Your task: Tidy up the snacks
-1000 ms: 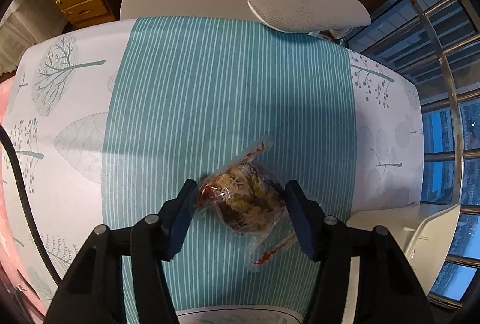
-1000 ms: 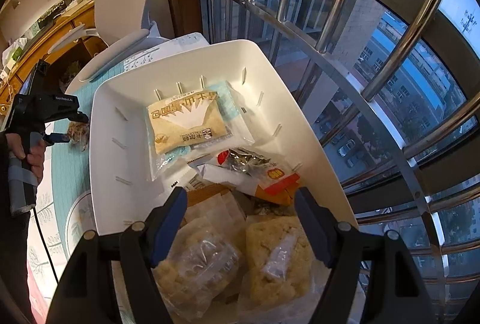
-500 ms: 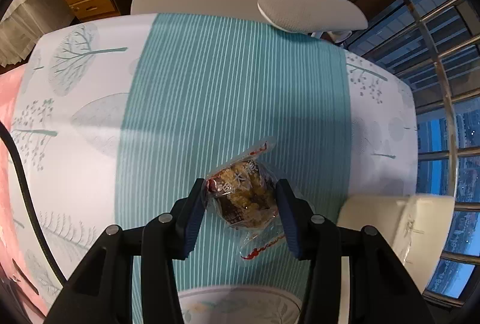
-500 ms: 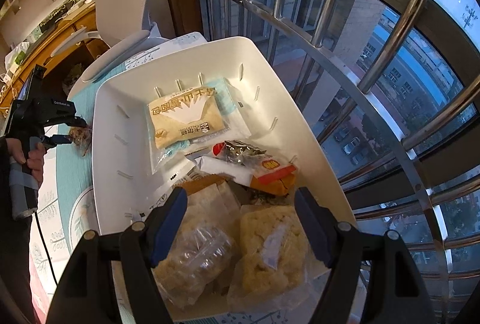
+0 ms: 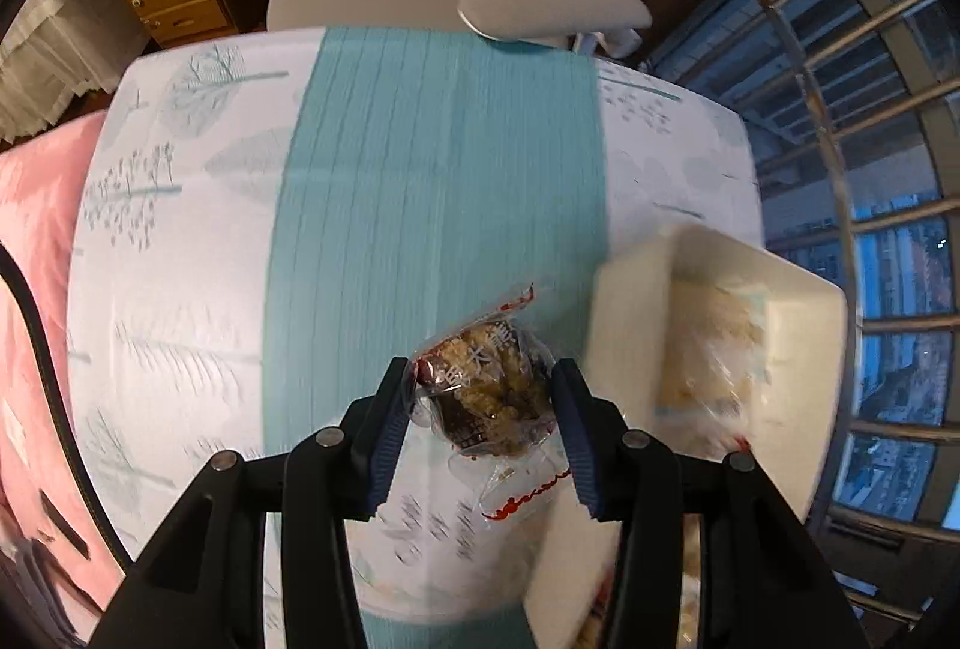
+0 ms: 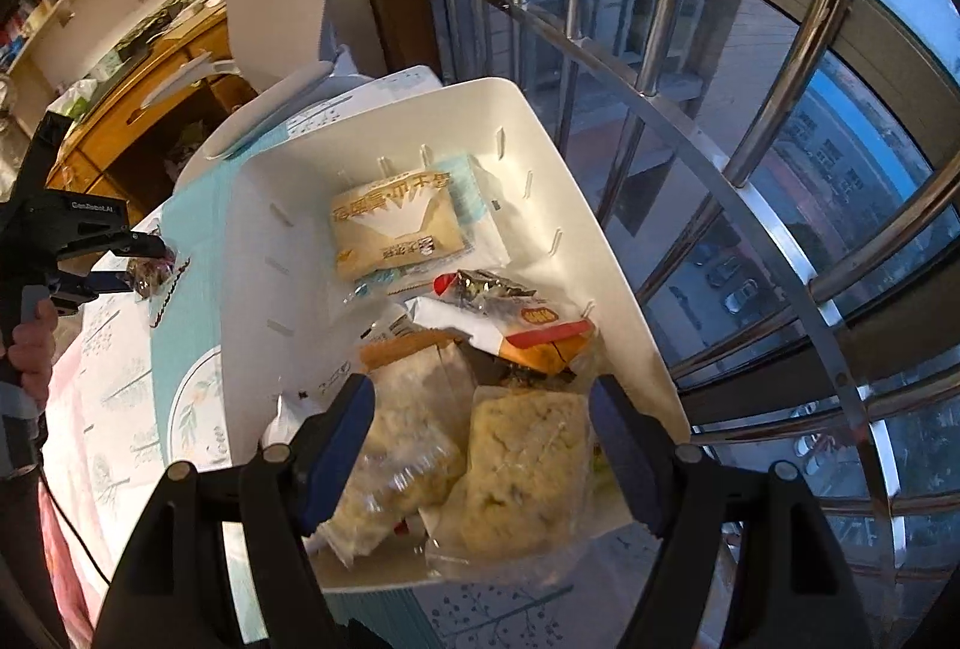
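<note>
**Snack pack lifted beside the bin**

The left gripper (image 5: 480, 409) pinches a clear-wrapped brown crumbly snack pack (image 5: 483, 385) above the tabletop (image 5: 180, 289), just beside the white plastic bin (image 6: 600, 241). The right gripper (image 6: 480, 439) hangs spread over the bin's packets, gripping nothing.

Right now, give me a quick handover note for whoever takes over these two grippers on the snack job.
Left gripper: shut on a clear-wrapped brown snack packet, held above the striped tablecloth beside the white basket.
Right gripper: open, empty, over the basket's near end.
Done: several packets already lie in the basket, among them a beige packet and two pale rice-cake packs.
Left: carry the held packet over the rim and release it inside. No other loose snacks show on the cloth.
</note>
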Tool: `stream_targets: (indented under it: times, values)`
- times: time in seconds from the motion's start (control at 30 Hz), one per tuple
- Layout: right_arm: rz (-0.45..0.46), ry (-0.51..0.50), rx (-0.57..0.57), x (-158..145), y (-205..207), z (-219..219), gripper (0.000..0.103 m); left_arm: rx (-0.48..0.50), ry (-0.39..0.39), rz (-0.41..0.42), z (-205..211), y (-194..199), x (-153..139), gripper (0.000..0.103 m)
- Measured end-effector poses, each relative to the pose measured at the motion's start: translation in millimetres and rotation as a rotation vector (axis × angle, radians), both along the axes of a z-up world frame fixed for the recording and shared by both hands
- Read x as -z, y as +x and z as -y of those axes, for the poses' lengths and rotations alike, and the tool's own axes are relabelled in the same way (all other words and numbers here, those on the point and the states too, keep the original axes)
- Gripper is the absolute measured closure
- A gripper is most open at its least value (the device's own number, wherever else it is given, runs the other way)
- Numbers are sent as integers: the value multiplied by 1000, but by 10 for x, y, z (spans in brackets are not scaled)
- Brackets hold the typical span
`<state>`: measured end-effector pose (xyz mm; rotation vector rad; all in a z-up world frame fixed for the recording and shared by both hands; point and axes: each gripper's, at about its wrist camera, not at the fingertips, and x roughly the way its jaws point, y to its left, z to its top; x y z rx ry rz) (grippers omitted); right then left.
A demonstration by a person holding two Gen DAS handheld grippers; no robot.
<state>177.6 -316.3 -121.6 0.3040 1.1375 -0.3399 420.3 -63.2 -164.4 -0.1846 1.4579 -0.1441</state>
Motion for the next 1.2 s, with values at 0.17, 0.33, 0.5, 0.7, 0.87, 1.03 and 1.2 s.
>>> stream_targets:
  times: [0.17, 0.33, 0.5, 0.7, 0.87, 1.03, 1.2]
  values:
    - [-14, 18, -71, -31, -96, 59, 28, 15, 2, -9, 196, -359, -140, 57]
    - [-17, 39, -147, -70, -202, 168, 28, 40, -11, -5, 478, -667, -252, 57]
    - [-9, 77, -213, -75, -295, 302, 26, 68, -53, 39, 767, -902, -364, 56]
    - [38, 111, -293, -37, -384, 368, 20, 106, -89, 136, 1066, -1123, -478, 53]
    - [41, 137, -380, 41, -470, 342, 13, 112, -99, 194, 1134, -1276, -564, 45]
    - [46, 159, -403, 46, -533, 328, 12, 108, -76, 218, 1043, -1507, -613, 30]
    - [52, 162, -416, 16, -607, 261, 11, 97, -54, 199, 851, -1814, -574, 28]
